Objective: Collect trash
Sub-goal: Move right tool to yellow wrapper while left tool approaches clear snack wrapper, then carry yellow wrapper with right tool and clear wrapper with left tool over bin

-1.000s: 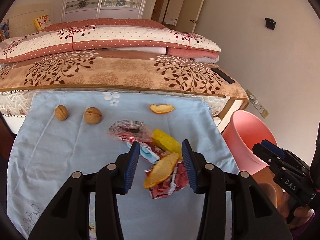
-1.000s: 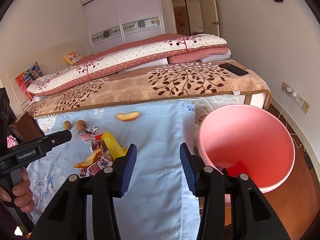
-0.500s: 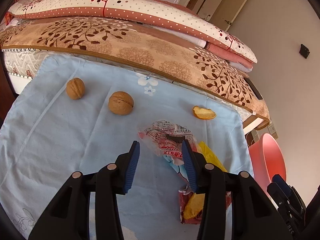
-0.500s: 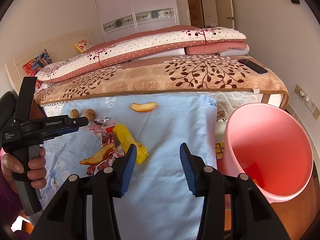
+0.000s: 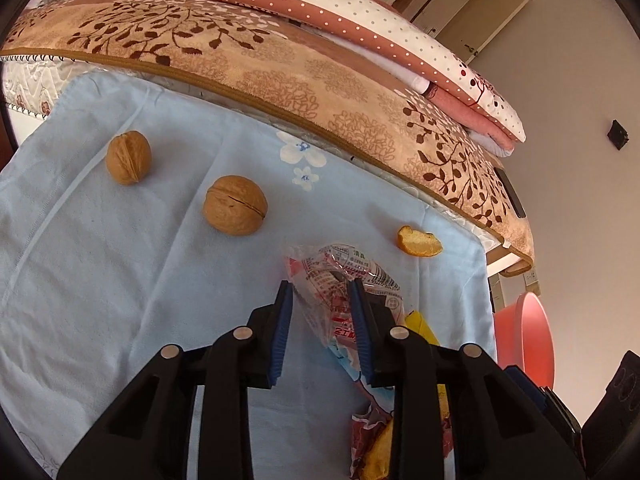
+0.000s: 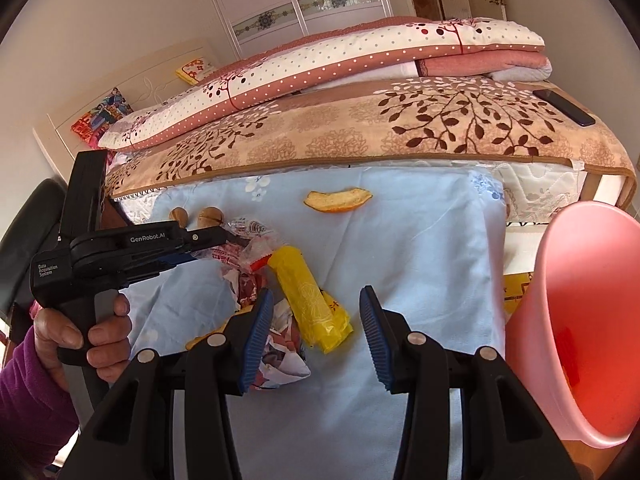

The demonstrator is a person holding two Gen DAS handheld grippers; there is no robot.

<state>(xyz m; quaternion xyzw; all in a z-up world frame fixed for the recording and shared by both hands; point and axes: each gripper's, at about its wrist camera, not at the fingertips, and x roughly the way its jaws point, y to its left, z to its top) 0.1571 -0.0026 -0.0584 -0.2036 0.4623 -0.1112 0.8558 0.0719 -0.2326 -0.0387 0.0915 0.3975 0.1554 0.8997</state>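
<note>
Clear wrapper [image 5: 340, 276] between the closing left gripper's [image 5: 320, 292] blue pads.

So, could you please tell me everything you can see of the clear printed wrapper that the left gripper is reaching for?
The clear printed wrapper is crinkled see-through plastic with red and white print, lying on the light blue cloth at the far end of the trash pile. The left gripper has just been closing around it; its right pad touches the wrapper, the left stands just clear. A walnut lies just beyond.
</note>
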